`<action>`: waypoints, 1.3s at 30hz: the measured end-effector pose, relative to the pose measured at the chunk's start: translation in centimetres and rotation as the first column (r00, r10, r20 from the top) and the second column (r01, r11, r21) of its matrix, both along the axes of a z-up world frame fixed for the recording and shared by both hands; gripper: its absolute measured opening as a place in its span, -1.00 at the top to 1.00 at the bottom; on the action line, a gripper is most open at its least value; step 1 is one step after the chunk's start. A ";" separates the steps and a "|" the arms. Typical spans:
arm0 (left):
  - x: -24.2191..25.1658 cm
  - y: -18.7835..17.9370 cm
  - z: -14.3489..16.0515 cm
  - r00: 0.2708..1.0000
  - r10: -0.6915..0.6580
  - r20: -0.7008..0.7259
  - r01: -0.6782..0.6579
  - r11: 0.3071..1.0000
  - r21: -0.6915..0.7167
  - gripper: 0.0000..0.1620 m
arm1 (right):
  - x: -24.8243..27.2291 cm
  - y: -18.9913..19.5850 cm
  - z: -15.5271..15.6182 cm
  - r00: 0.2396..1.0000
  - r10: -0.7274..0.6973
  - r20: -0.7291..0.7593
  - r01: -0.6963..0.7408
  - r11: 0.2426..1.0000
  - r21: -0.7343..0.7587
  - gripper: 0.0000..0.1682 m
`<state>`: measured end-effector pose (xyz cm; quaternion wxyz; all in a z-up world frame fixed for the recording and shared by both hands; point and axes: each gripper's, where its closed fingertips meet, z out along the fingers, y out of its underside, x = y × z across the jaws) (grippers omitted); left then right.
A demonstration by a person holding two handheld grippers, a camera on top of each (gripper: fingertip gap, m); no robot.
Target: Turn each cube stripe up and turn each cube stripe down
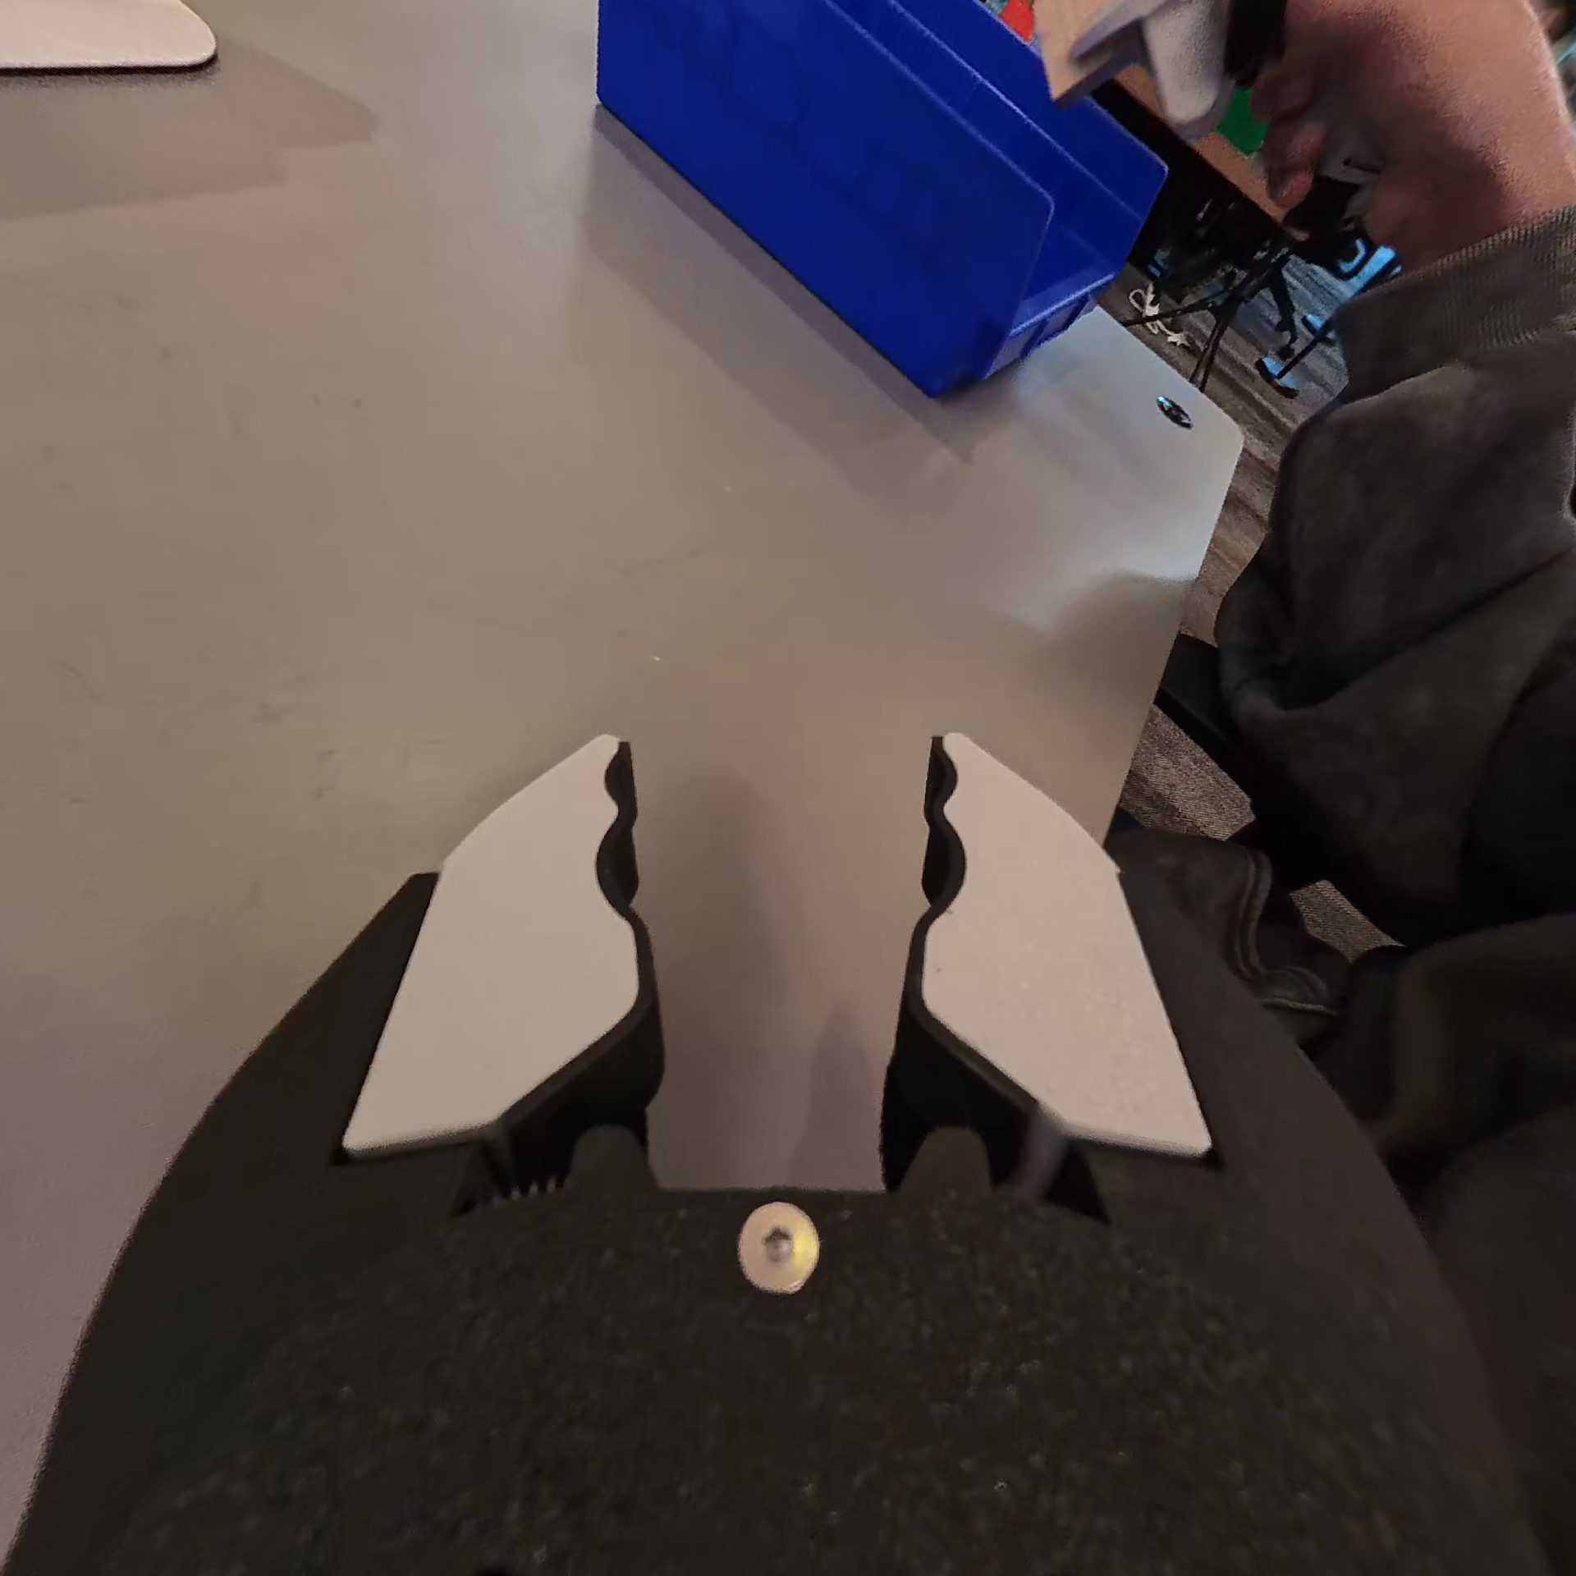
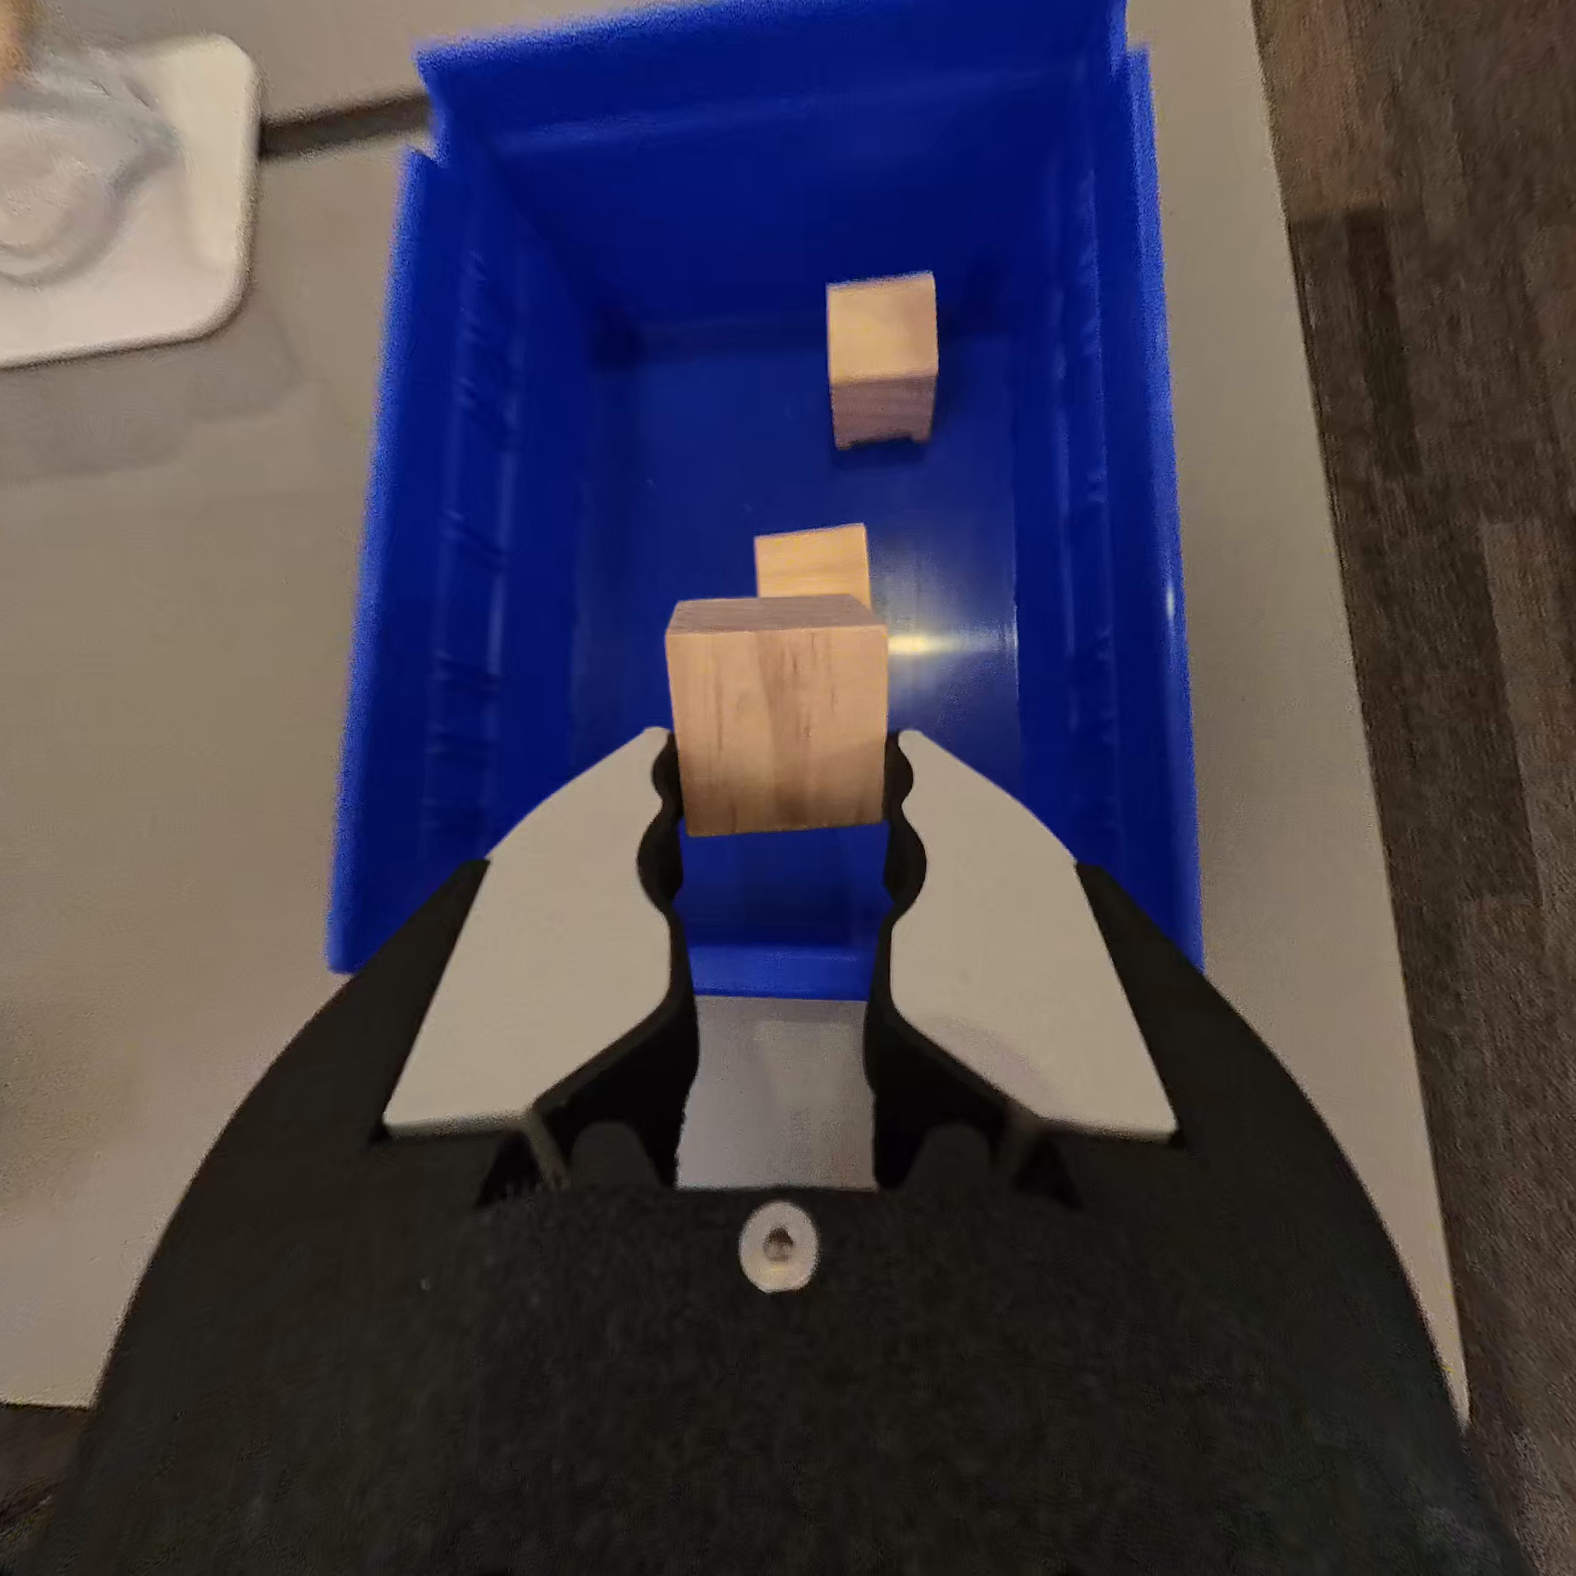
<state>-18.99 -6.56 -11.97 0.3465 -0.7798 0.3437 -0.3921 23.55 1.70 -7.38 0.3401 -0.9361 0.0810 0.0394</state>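
Note:
My right gripper (image 2: 780, 755) is shut on a wooden cube (image 2: 776, 716) and holds it over the blue bin (image 2: 409, 546). No stripe shows on the faces I see. A second cube (image 2: 814, 563) lies on the bin floor just behind it, partly hidden. A third cube (image 2: 883, 358) stands near the bin's far right, with dark marks along its lower edge. My left gripper (image 1: 780, 750) is open and empty above the bare grey table (image 1: 426, 512). In the left wrist view the bin (image 1: 836, 170) stands ahead, and the person's hand (image 1: 1416, 119) holds the other gripper over it.
The table's right edge (image 1: 1194, 529) is near, with a dark sleeve (image 1: 1407, 597) beyond it. A white flat object (image 1: 102, 34) lies at the far left. In the right wrist view a white tray with a clear glass item (image 2: 111, 196) sits left of the bin.

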 end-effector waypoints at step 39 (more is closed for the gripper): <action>-2.6 1.3 2.9 0.984 0.150 -0.096 -0.146 0.988 0.048 0.19 | -31.9 -4.4 -1.0 0.644 0.765 -0.009 -0.570 0.488 0.661 0.25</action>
